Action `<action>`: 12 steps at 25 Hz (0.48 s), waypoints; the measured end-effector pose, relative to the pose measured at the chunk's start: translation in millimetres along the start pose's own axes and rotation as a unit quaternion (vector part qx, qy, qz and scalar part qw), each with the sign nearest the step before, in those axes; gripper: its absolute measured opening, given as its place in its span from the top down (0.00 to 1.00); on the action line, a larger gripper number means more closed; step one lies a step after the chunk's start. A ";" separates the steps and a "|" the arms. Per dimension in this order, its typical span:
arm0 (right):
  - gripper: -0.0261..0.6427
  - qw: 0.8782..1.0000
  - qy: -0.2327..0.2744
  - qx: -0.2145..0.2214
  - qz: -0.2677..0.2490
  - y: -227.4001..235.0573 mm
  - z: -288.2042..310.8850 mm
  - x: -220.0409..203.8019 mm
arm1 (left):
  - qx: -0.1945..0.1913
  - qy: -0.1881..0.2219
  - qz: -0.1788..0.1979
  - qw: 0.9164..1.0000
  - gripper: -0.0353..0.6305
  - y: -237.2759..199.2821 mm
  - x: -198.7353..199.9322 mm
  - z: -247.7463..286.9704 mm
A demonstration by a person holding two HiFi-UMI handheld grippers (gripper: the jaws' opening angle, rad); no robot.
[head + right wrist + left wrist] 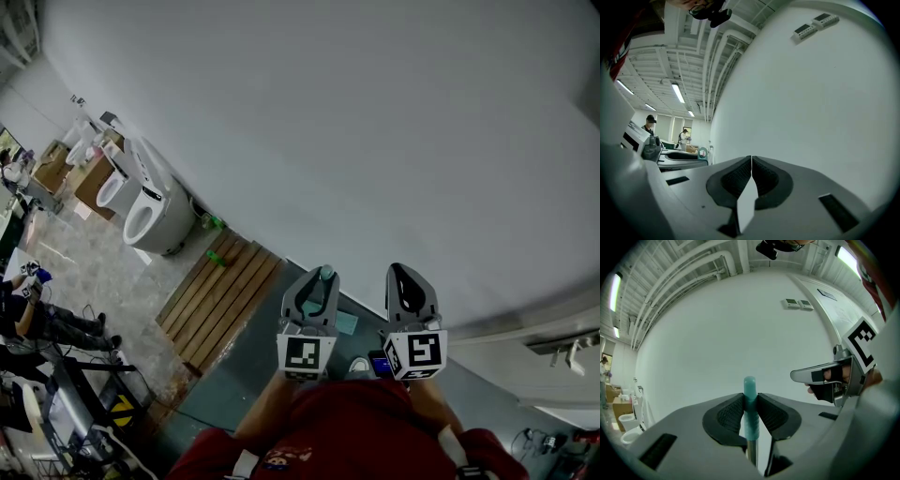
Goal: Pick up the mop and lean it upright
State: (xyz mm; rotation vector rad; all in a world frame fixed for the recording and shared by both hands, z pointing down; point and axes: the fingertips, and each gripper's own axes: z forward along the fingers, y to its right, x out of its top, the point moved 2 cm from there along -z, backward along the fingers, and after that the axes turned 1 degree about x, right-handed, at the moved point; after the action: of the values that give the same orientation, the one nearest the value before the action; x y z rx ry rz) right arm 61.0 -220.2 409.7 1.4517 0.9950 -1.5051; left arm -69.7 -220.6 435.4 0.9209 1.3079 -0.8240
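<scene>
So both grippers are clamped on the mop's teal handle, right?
Not quite. Only the left gripper is clamped on the handle, near its top, as the left gripper view shows. The right gripper is shut with nothing between its jaws, as the right gripper view shows.

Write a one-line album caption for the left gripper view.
Left gripper, black ribbed jaws shut, holds the teal-capped metal mop handle upright before a plain white wall.

we face a plain white wall (328,112); toilets (150,217) stand along it beside a wooden slatted platform (220,292), strip lights (678,93) overhead.
</scene>
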 end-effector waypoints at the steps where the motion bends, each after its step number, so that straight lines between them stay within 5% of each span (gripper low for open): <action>1: 0.93 1.000 0.000 0.001 0.001 -0.6 0.2 -0.4 | 0.000 -0.001 -0.002 1.000 0.79 -0.3 -0.1 -0.5; 12: 0.93 1.000 -0.001 0.002 -0.002 -1.4 -0.8 1.1 | 0.023 0.042 -0.022 0.999 0.79 -7.7 39.1 -11.6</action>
State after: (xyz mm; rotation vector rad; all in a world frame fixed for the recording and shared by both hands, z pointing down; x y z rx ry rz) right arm 60.0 -219.0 408.6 1.4511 0.9957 -1.5112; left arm -77.9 -213.0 395.4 0.9752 1.3919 -0.8597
